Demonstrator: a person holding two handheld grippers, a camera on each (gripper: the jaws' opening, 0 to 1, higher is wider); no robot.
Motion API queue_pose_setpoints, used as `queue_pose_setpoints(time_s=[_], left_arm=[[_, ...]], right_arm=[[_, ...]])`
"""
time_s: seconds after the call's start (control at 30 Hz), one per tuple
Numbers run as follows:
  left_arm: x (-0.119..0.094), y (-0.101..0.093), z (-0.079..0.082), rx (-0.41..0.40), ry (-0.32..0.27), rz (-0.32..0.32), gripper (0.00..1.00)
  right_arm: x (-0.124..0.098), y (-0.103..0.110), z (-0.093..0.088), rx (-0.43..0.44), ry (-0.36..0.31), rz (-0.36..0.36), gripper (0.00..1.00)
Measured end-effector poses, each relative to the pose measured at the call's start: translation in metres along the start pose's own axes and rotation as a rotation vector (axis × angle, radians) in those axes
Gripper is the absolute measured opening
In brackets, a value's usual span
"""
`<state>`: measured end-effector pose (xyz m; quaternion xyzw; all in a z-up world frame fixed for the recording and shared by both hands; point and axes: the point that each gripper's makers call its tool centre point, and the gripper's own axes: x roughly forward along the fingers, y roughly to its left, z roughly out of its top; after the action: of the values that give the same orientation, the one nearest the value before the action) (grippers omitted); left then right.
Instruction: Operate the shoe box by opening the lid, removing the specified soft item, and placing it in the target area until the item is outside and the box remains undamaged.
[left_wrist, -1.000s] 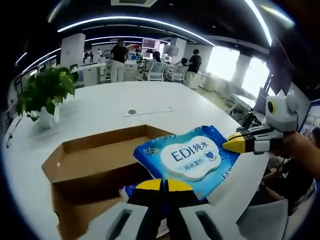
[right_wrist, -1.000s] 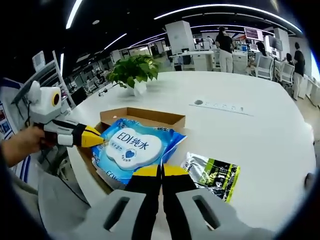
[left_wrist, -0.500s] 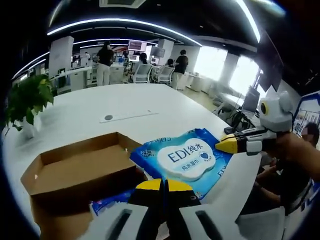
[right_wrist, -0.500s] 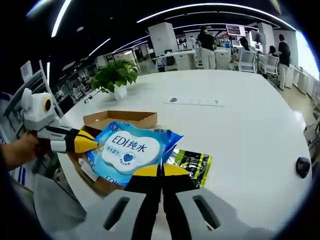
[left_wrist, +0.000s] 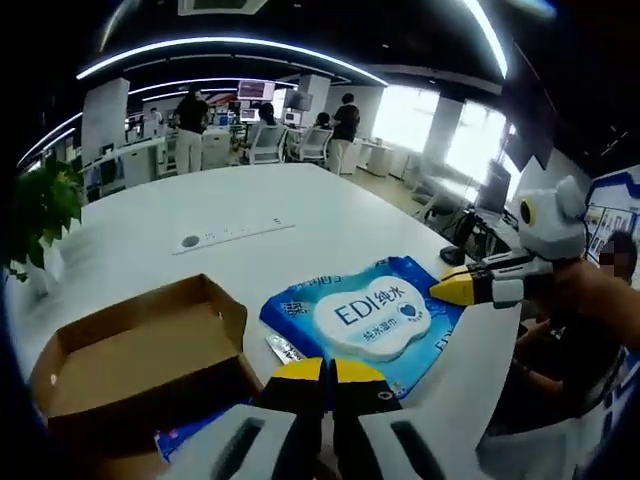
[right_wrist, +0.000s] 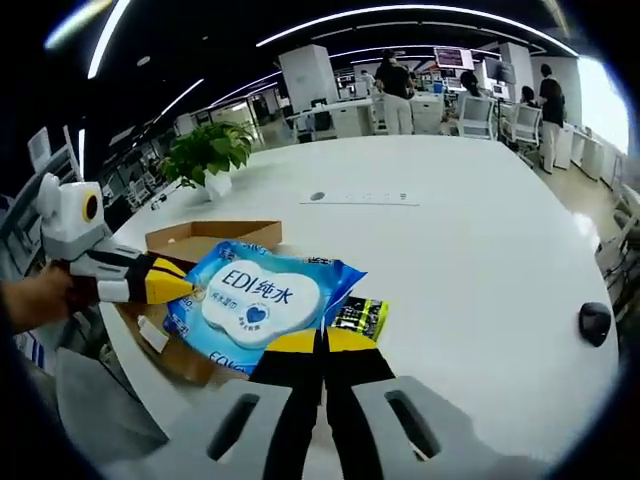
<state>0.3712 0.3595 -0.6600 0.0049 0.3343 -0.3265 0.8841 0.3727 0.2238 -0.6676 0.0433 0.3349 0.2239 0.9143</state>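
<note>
Wipes pack (left_wrist: 375, 318) now clear of box (left_wrist: 140, 345), carried toward 3 o'clock. Both grippers, L (left_wrist: 328, 372) and R (right_wrist: 322, 345), stay clamped on pack edges. Item out; placing remains.

Showing as glossy blue plastic film: wet-wipes pack (left_wrist: 375, 320) (right_wrist: 262, 302), with a smooth white lid. Reading as matt brown cardboard: shoe box (left_wrist: 130, 345) (right_wrist: 205, 238). Shining smooth and white: worktop (left_wrist: 300, 220) (right_wrist: 480, 260). Gleaming beside: black-green foil packet (right_wrist: 360, 315).
</note>
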Motion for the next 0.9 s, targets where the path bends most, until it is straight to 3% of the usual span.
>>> queue_pose_setpoints(time_s=[0.4, 0.9], left_arm=[[0.036, 0.012, -0.009, 0.054, 0.103, -0.002, 0.0], [0.06, 0.018, -0.018, 0.116, 0.161, 0.013, 0.0]], right_arm=[[0.036, -0.022, -0.018, 0.018, 0.06, -0.006, 0.0], [0.069, -0.041, -0.036, 0.025, 0.107, -0.025, 0.0]])
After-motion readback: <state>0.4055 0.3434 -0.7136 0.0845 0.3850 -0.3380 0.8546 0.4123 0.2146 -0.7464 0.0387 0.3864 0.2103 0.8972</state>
